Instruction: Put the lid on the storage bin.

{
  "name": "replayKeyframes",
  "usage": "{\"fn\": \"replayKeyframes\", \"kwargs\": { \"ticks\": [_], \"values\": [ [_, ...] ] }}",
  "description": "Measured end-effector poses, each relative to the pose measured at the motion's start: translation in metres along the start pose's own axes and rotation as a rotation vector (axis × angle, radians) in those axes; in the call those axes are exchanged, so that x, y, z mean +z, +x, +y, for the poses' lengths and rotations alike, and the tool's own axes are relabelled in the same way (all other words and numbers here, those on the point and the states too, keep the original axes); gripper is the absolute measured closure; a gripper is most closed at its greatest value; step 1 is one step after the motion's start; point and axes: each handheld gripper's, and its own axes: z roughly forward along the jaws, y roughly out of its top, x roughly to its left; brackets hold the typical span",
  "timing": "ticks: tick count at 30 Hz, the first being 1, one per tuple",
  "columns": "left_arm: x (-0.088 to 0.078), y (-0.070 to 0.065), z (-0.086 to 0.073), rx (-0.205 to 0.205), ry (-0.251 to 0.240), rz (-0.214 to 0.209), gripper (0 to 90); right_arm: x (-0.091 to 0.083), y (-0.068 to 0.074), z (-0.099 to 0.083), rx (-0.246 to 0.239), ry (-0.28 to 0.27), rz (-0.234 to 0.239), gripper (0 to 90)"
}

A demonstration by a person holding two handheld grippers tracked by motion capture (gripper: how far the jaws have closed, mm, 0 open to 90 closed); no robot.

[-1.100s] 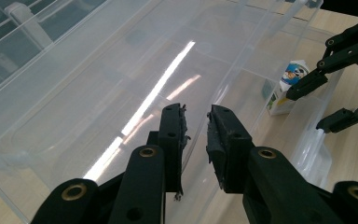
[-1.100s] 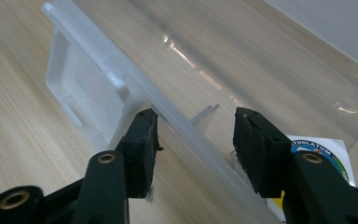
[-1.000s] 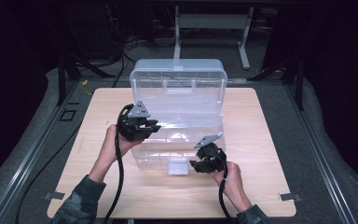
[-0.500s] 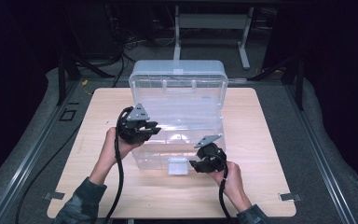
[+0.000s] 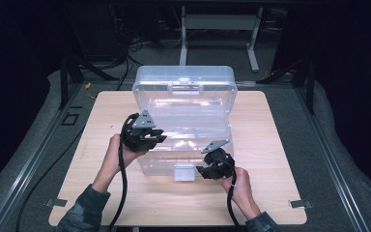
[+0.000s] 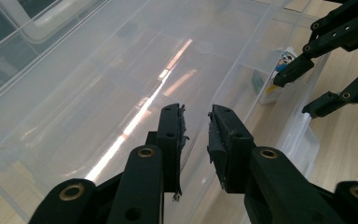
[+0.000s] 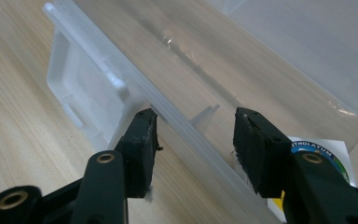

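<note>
- High view: a clear plastic box [image 5: 169, 162] sits mid-worktop [image 5: 280, 145] with its lid [image 5: 183, 89] raised toward the far edge, and a person works a gripper at each side of it.
- The left gripper [image 5: 158, 137] is at the box's left wall with its jaws all but closed. In the left gripper view [image 6: 196, 112] only a narrow slit shows between the pads. Whether the clear wall is pinched there is hard to tell through the glare.
- The right gripper [image 5: 201, 170] stands at the front wall, just beside the latch [image 5: 183, 172]. In the right gripper view [image 7: 196, 119] its jaws are apart and straddle the rim, one pad outside by the latch [image 7: 84, 93] and one inside, with neither seen pressing.
- A small labelled jar [image 7: 324, 156] rests inside the box at its front right corner, close under the inner jaw.
- Risk: if the right jaws close and pull, the light box could slide toward the near edge of the worktop or tip, since the left hold looks slight.
- Risk: the inner pad may knock or trap the jar as it closes on the wall.
- Risk: the raised lid could drop onto either gripper if the box is jolted.
- Risk: smooth plastic may slip from the pads and leave the box skewed.
</note>
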Motion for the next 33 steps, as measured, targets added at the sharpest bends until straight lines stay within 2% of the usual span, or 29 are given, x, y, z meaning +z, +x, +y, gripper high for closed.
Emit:
{"fn": "replayKeyframes", "kwargs": {
  "ticks": [9,13,16,19,22,24,25,29,32,33],
  "values": [
    [0.000,-0.001,-0.002,0.003,-0.010,-0.001,73.5,-0.001,0.000,0.001,-0.004,0.009,0.001,50.9],
    [0.000,-0.002,-0.003,0.003,-0.015,0.001,73.5,-0.008,-0.001,0.003,0.002,0.017,0.020,47.7],
    [0.001,-0.002,-0.004,0.006,-0.023,-0.001,73.5,-0.015,0.001,0.005,-0.007,0.012,0.004,45.2],
    [0.000,-0.001,-0.004,0.005,-0.024,-0.006,73.5,-0.023,0.003,0.008,-0.014,-0.001,0.007,43.6],
    [0.000,-0.001,-0.005,0.006,-0.026,-0.003,73.5,-0.038,0.005,0.015,-0.020,-0.035,0.009,42.2],
    [0.000,-0.002,-0.005,0.011,-0.028,0.002,73.5,-0.051,0.007,0.020,-0.018,-0.076,0.018,43.4],
    [0.000,-0.002,-0.005,0.014,-0.030,0.003,73.5,-0.058,0.007,0.023,-0.033,-0.096,0.025,45.2],
    [0.000,-0.002,-0.005,0.013,-0.029,0.001,73.5,-0.081,0.010,0.043,-0.097,-0.141,-0.022,47.0],
    [0.000,-0.001,-0.005,0.010,-0.027,-0.003,73.5,-0.092,0.004,0.060,-0.109,-0.158,-0.036,47.4],
    [0.000,-0.001,-0.005,0.004,-0.028,-0.005,73.5,-0.094,0.000,0.066,-0.111,-0.174,-0.024,47.1]
  ]
}}
